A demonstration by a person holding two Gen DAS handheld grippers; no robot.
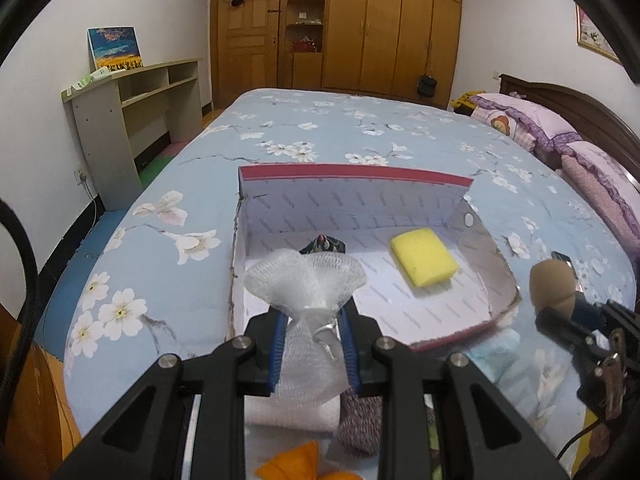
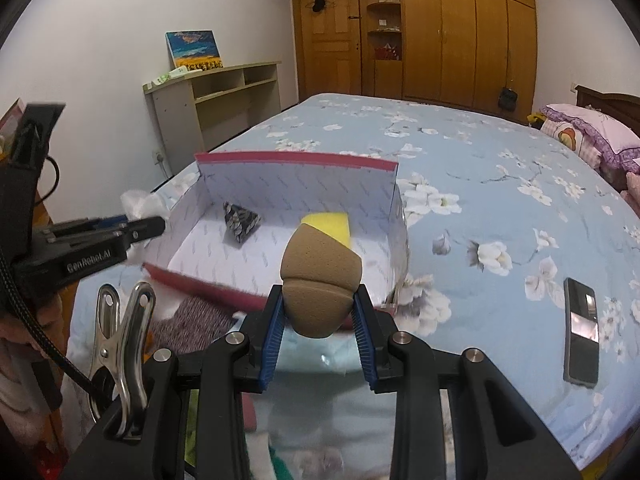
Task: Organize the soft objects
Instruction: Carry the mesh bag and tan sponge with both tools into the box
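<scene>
An open box (image 1: pixel 360 194) (image 2: pixel 296 178) with white patterned walls and a red rim lies on the flowered bed. Inside it rest a yellow sponge (image 1: pixel 423 257) (image 2: pixel 332 226) and a small dark patterned cloth piece (image 1: pixel 323 245) (image 2: pixel 241 220). My left gripper (image 1: pixel 312 312) (image 2: pixel 154 224) is shut on a white mesh pouch (image 1: pixel 304 284), held over the box's near left part. My right gripper (image 2: pixel 319 300) is shut on a brown egg-shaped makeup sponge (image 2: pixel 318 276) (image 1: pixel 552 282), held just before the box's near edge.
Several soft items lie near the bed's front edge: a grey knitted piece (image 1: pixel 360 420) (image 2: pixel 188 322), an orange cloth (image 1: pixel 296 466), a pale blue cloth (image 2: pixel 320 392). A black phone (image 2: pixel 581 332) lies to the right. Pillows (image 1: pixel 532 124) at the headboard; a shelf unit (image 1: pixel 132 108) stands left.
</scene>
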